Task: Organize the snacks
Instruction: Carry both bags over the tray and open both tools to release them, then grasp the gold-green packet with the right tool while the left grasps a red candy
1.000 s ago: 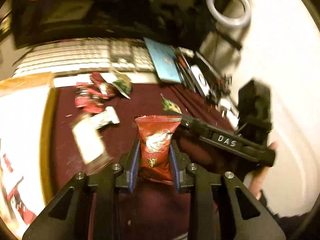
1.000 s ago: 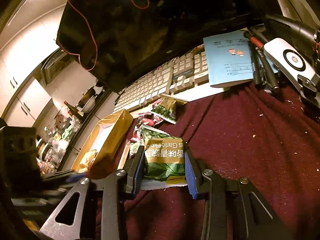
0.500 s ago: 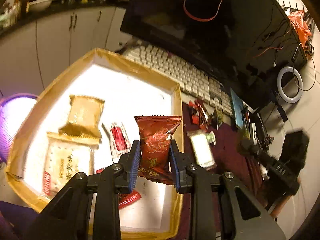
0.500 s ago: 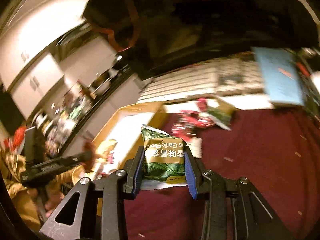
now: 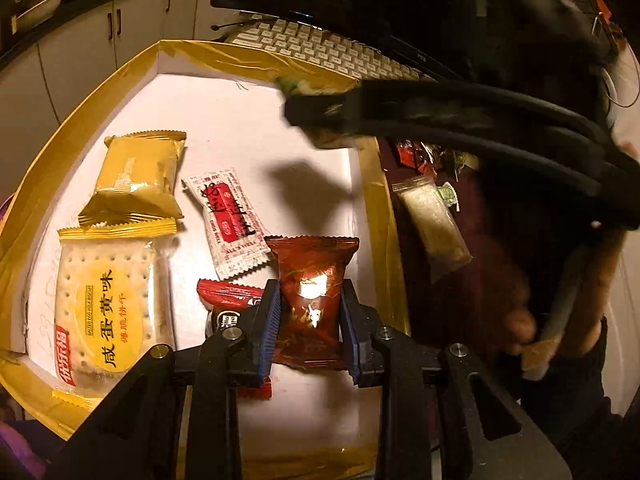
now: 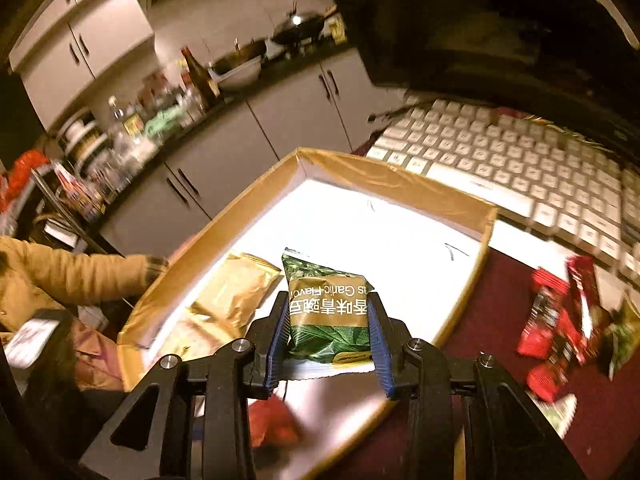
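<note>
My left gripper [image 5: 308,322] is shut on a dark red snack packet [image 5: 310,300], held over the near right part of a shallow gold-rimmed box [image 5: 100,92] with a white floor. Inside lie a yellow packet [image 5: 138,172], a cracker pack [image 5: 108,308], a white sachet [image 5: 230,220] and a small red packet [image 5: 228,294]. My right gripper [image 6: 329,344] is shut on a green garlic-flavour packet [image 6: 326,312], held above the same box [image 6: 384,178]. In the left wrist view the right gripper's black body [image 5: 460,120] reaches across the box's far right corner.
A white keyboard [image 6: 516,160] lies behind the box, under a dark monitor. Loose red and green packets [image 6: 560,320] sit on the dark red cloth [image 6: 500,312] to the box's right, with a clear sachet [image 5: 434,224]. A person's yellow sleeve [image 6: 72,276] is at the left.
Both grippers swung left from over the red cloth to above the box, each keeping its packet. The right gripper now reaches over the box's far corner in the left wrist view.
</note>
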`<state>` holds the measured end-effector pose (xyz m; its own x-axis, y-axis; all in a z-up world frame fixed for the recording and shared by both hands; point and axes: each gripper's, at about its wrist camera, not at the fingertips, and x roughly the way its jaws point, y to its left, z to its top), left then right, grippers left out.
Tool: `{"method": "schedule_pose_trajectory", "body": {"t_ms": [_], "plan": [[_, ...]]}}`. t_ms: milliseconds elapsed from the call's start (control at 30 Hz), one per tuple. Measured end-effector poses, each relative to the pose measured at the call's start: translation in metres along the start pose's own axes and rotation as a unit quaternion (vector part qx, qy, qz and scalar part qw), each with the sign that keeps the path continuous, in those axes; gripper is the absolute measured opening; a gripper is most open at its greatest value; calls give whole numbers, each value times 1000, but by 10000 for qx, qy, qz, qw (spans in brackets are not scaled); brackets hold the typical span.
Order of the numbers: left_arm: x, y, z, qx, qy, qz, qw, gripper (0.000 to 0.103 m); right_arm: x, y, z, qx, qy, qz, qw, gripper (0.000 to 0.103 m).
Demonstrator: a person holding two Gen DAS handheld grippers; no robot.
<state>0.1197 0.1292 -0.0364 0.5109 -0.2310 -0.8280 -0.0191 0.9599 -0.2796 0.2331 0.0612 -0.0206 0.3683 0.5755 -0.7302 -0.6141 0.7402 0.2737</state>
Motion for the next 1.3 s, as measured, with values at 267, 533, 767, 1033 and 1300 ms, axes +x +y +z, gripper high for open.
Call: {"method": "schedule_pose_trajectory", "body": {"t_ms": [267, 533, 767, 1033, 1300], "plan": [[7, 0, 2, 104, -49, 299, 9995, 30, 23, 5, -7, -283, 123, -335, 9990, 40], [-10, 6, -7, -121, -358, 177, 9991, 60, -18, -15, -9, 325, -315, 301, 9985, 48], [-47, -12, -12, -135, -965, 258, 9949, 65, -125, -64, -53, 1035, -1301, 300, 9856, 60], [-41, -62, -3, 254, -879, -224, 9956, 73, -163, -132, -92, 1864, -1326, -73, 9735, 60], [-34, -76, -8, 407, -690, -165, 9966, 73, -135, -188, -87, 2723, -931, -18, 9577, 60]]}}
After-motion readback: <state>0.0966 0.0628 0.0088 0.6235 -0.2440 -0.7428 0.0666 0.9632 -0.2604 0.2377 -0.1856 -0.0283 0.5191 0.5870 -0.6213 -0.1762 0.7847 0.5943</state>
